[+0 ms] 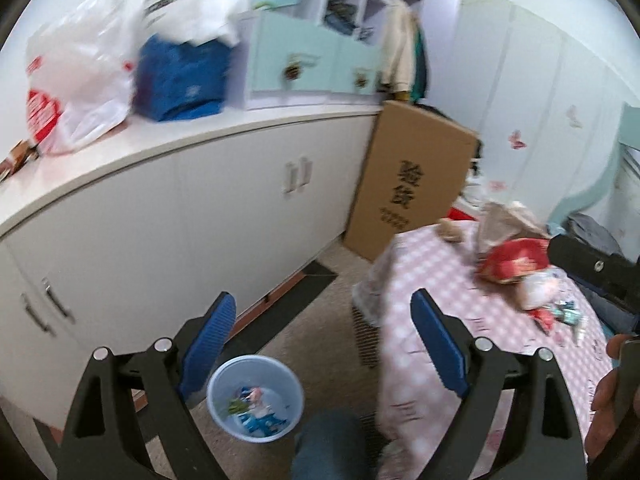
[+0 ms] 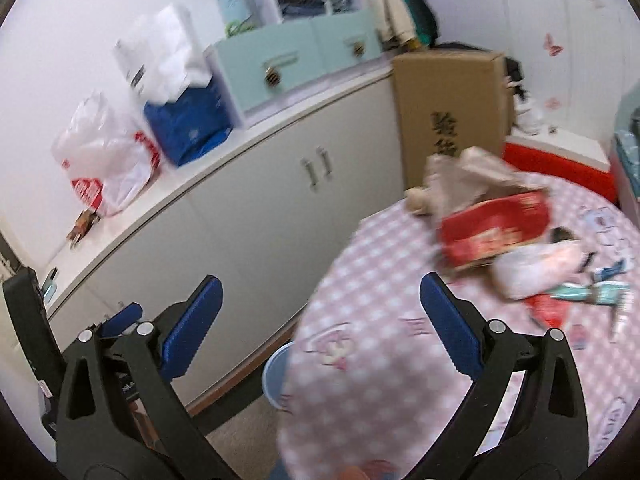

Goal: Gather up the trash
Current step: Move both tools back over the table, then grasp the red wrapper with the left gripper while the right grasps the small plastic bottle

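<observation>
Much of the scene is smeared or half hidden

The pink checked cloth (image 2: 380,280) covers most of the blue bin (image 2: 276,372) in the right wrist view; the small wrappers (image 2: 592,292) and the red box (image 2: 496,228) are too blurred to read, and the wrappers in the bin (image 1: 256,404) are too small to identify.

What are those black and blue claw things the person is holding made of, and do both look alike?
Both look alike. The left gripper and right gripper each have two black, angular plastic arms with triangular cut-outs and round silver bolt heads. The fingers carry ribbed blue pads with saw-toothed edges. No cables show.
</observation>
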The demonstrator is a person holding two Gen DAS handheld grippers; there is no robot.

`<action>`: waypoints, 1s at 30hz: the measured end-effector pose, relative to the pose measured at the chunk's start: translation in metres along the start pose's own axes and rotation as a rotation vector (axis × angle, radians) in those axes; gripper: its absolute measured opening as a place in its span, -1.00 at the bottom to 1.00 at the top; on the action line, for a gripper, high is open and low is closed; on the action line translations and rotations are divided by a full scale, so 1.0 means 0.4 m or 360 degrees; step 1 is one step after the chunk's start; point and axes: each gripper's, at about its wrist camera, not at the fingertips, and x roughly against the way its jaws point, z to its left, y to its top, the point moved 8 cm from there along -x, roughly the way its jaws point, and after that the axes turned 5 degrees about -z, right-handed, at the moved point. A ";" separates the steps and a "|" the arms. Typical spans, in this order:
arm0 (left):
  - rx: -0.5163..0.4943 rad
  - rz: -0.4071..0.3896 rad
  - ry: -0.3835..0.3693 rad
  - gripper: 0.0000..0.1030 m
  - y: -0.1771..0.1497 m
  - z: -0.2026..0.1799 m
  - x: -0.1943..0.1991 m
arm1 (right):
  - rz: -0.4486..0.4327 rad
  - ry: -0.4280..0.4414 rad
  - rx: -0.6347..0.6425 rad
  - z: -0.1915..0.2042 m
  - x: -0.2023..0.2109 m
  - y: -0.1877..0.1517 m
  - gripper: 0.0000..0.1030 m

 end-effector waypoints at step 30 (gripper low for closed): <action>-0.0494 0.0220 -0.0593 0.69 -0.158 -0.727 -0.146 | -0.0040 -0.0786 -0.0412 -0.716 0.276 -0.102 0.88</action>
